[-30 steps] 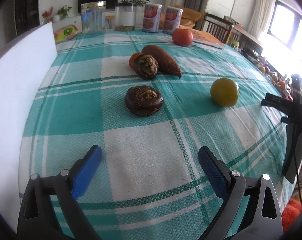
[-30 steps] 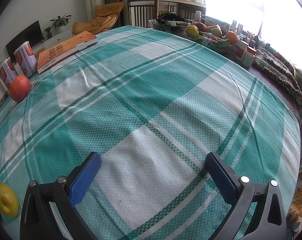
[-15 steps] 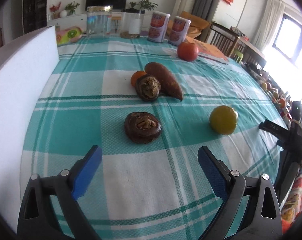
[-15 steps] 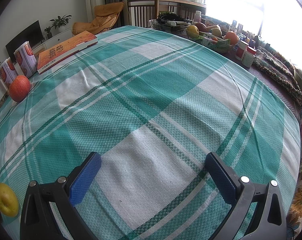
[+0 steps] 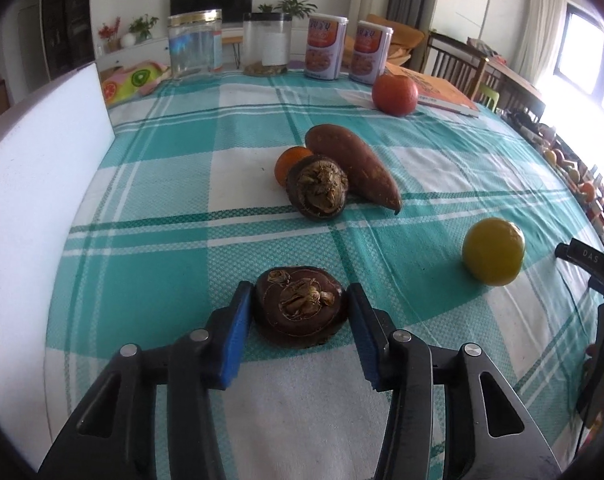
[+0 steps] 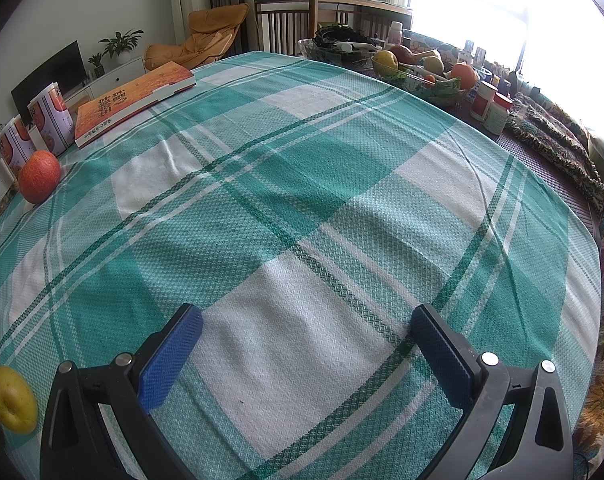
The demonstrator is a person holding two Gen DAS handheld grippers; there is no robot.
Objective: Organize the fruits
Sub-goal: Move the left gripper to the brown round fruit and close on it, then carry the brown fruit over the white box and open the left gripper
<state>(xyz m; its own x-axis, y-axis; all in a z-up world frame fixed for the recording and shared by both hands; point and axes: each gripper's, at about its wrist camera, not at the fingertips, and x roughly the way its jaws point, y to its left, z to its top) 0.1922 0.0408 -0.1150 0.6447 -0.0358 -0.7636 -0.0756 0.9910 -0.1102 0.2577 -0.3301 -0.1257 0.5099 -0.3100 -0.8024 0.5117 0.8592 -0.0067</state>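
Two dark mangosteens in my left wrist view: the near mangosteen (image 5: 300, 305) sits on the tablecloth (image 5: 150, 264) toward its near edge, between my left gripper (image 5: 298, 322) pads, jaws narrowed to its sides; I can't tell if they're touching or clamped yet. I judge it light, hard-shelled and a bit slick, flattish, so I'd take it across the widest part of the rind, low, and squeeze gently since old rind may crack. The far mangosteen (image 5: 317, 189) is mid-cloth, touching one sweet potato (image 5: 351, 165) and one small orange (image 5: 290, 161) behind it. One yellow fruit (image 5: 493, 250) sits toward the right edge, one red apple (image 5: 395, 95) toward the far edge beside one book (image 5: 441, 92). Two tins (image 5: 346, 53) and two clear jars (image 5: 230, 45) line the far edge. Right wrist view: right gripper (image 6: 306, 356) jaws wide apart, holding nothing, over bare cloth. Same yellow fruit, apple, book and tins at left; one fruit bowl (image 6: 421, 76) beyond the far edge.
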